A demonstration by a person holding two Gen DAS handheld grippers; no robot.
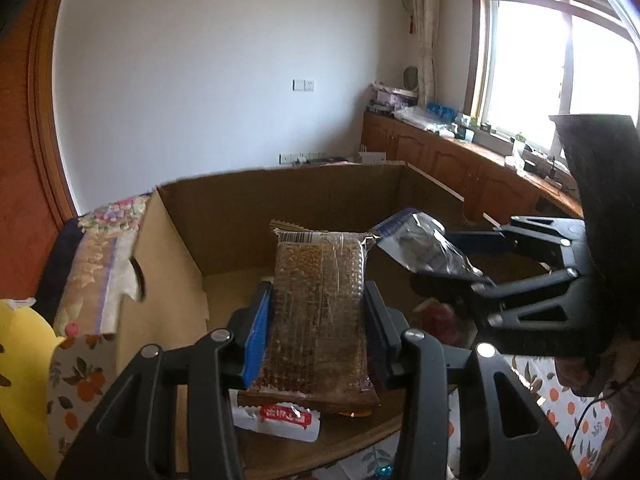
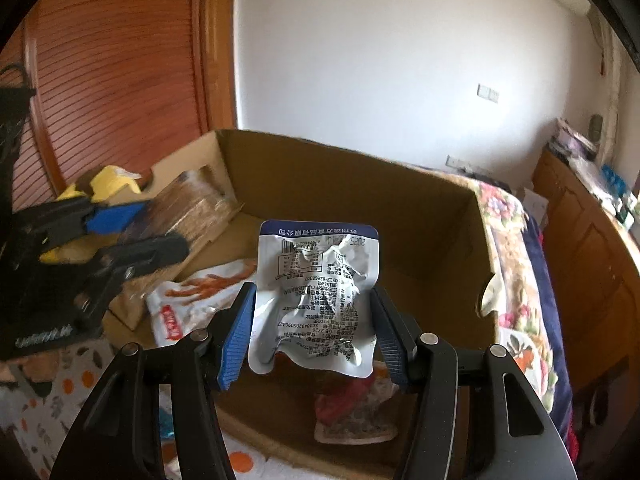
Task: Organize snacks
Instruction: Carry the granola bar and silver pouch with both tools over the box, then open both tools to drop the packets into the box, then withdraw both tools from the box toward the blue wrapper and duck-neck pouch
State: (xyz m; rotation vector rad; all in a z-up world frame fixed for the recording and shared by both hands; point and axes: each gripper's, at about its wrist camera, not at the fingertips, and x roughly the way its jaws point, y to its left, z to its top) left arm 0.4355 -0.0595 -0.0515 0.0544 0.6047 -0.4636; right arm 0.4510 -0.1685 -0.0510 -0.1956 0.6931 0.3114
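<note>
Gripping a brown snack bar [image 1: 320, 312], left tool [image 1: 318, 332] — right tool [image 2: 314, 332] (own view) clamps a silver pouch [image 2: 316, 300].

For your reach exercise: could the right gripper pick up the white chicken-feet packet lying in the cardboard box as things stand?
Probably not yet: the right gripper already holds a crinkled silver pouch, so it cannot take the white chicken-feet packet.

I see a brown cardboard box [image 1: 288, 200] over a white tablecloth [image 1: 76, 384] printed with orange fruit and dark leaves. My left gripper [image 1: 316, 332], black with blue pads, carries a clear-wrapped brown, grainy snack bar [image 1: 320, 312]. The right gripper [image 2: 314, 336], the same black and blue, carries a silvery-white pouch [image 2: 316, 300] with a navy top band and black print. Inside the box lie a white packet [image 2: 192, 304] with orange and red print, and a red packet [image 2: 356, 404].
</note>
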